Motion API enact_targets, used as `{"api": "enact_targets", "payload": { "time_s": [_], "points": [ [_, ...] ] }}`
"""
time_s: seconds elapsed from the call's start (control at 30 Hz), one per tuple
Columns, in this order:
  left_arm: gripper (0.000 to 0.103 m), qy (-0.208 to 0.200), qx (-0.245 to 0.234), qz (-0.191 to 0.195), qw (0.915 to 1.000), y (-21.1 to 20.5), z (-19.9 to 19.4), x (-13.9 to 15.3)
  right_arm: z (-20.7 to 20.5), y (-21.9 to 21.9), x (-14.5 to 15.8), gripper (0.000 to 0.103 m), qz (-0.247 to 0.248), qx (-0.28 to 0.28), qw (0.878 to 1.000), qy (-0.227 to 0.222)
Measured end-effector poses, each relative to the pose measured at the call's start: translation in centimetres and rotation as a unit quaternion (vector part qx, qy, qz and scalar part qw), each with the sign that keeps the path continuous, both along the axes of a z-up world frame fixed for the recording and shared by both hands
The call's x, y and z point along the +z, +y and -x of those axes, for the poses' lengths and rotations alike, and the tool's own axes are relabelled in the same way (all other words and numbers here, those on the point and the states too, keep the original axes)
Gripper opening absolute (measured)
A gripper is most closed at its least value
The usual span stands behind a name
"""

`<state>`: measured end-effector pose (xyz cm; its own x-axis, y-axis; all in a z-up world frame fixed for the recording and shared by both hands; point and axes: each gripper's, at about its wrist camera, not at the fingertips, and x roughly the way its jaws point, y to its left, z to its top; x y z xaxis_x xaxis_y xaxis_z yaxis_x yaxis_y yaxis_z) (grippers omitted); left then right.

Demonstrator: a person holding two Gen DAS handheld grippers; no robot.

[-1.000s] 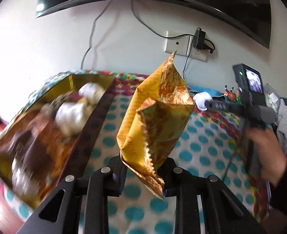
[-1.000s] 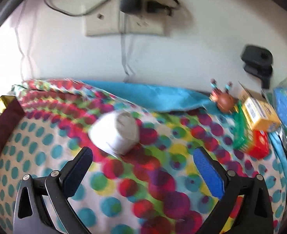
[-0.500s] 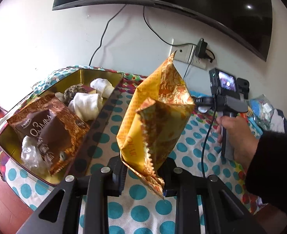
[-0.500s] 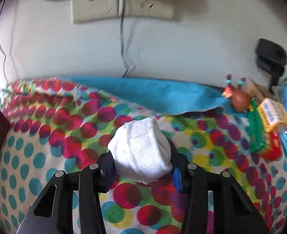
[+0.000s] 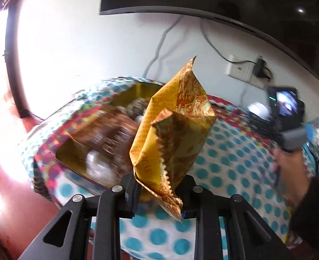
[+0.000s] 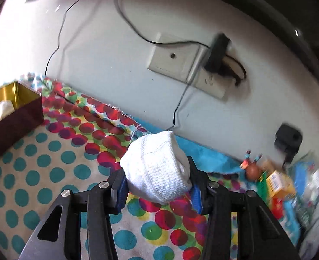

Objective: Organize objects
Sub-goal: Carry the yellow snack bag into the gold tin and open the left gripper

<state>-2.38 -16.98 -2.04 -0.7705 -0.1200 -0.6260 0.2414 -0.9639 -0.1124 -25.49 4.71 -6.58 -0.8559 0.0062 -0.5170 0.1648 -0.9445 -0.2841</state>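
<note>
Yellow wrapper (image 5: 172,134) pinched in left hand-held gripper (image 5: 159,197), blocking gold tin (image 5: 77,149), right hand-held gripper (image 6: 158,192) clamping white sock (image 6: 157,169).

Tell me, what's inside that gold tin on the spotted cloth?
The gold tin holds a brown snack packet, a clear crinkled wrapper and a white bundle. The yellow bag in the left gripper covers the rest.

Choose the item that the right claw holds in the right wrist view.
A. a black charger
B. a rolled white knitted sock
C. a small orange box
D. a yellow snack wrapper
B: the right claw is closed on the rolled white knitted sock, its blue pads pressing both sides above the polka-dot cloth.
</note>
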Motion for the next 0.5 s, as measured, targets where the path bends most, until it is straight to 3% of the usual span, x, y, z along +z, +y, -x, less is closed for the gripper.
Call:
{"api": "enact_targets", "payload": {
  "time_s": [0.13, 0.27, 0.5],
  "points": [
    [0.027, -0.033, 0.025, 0.04, 0.9983, -1.6, 1.8, 0.7, 0.7, 3.4, -0.2, 0.044, 0.081, -0.026, 0.996, -0.04],
    [0.027, -0.045, 0.035, 0.054, 0.9969, -2.2, 3.0, 0.6, 1.5, 5.7, -0.6, 0.044, 0.132, -0.04, 0.989, -0.059],
    [0.027, -0.067, 0.042, 0.071, 0.9943, -2.8, 7.8, 0.9, 1.7, 5.1, -0.7, 0.044, 0.125, -0.035, 0.989, -0.066]
  ]
}}
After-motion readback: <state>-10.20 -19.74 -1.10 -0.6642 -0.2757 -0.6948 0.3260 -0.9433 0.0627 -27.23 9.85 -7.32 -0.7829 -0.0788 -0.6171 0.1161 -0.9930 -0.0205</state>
